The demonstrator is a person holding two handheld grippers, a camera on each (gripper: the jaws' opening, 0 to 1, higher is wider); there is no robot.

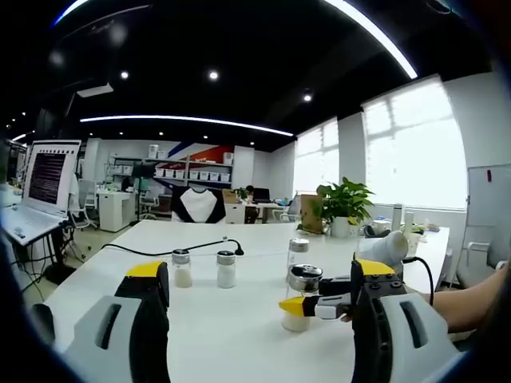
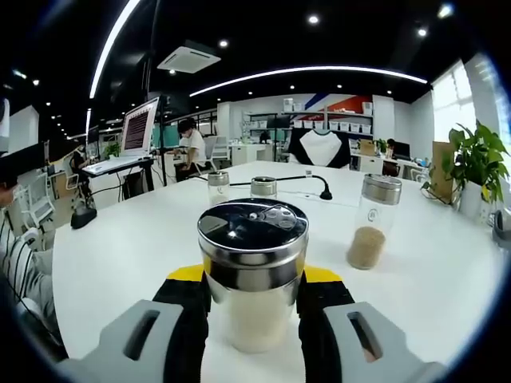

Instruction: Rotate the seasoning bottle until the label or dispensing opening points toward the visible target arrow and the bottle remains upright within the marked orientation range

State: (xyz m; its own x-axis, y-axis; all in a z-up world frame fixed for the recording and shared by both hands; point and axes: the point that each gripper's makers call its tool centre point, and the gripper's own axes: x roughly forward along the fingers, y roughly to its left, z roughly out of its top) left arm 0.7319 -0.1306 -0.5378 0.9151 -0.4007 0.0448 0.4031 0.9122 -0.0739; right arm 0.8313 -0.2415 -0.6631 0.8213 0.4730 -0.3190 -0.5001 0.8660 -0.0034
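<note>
While right tongs (image 2: 254, 299) clamp seasoning bottle (image 2: 252, 271), bottle upright, lid up; left tongs (image 1: 259, 279) spread, empty.

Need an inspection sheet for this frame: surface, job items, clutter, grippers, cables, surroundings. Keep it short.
Surface: white table, mostly bare.
Job's things: seasoning bottle, upright, metal lid, pale contents, between the right gripper's fingers. No target arrow seen.
Clutter: two small shakers side by side; taller bottle with brown contents, standing apart; potted plant at the far edge.
Grippers: right gripper shut on the seasoning bottle; left gripper open, holding nothing.
Cables: black cable lying across the table behind the shakers.
Surroundings: office; monitor, shelving, windows, ceiling light strips.
</note>
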